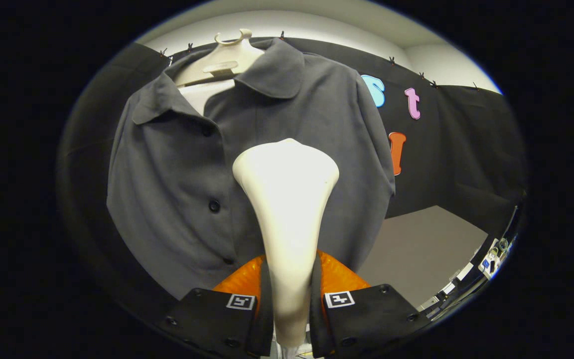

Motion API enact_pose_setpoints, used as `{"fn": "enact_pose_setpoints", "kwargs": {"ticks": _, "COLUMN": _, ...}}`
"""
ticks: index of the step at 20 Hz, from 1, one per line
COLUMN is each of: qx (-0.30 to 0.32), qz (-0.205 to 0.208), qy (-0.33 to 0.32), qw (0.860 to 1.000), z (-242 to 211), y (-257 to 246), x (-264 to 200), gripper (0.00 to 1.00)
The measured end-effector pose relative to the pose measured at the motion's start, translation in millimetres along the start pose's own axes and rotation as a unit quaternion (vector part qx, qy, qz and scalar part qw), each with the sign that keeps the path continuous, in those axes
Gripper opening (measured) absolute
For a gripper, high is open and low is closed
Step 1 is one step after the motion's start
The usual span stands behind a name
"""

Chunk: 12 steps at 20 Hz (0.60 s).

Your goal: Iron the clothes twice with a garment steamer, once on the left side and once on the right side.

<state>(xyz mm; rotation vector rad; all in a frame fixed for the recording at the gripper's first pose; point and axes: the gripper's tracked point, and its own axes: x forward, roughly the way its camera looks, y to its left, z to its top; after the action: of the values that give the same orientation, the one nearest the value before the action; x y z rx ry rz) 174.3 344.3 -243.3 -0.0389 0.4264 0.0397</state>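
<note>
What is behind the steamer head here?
The grey shirt on its hanger is behind the steamer, which the gripper jaws clamp. The head covers part of the shirt front; contact cannot be told.

The tongs (291, 304) point forward and slightly upward, both black fingers (217, 319) pressed against the narrow cream handle of the garment steamer (287, 199), gripping it upright between them

Gripper (291, 319): black jaws, dark screws, square black-and-white marker on each (orange part behind).
</note>
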Motion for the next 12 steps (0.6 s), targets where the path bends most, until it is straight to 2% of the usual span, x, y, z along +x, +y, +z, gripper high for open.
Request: {"fn": "enact_pose_setpoints", "kwargs": {"ticks": 12, "qx": -0.025, "qz": -0.002, "qy": 0.071, "qw": 0.997, "z": -112, "y": -21, "x": 16, "gripper": 0.37}}
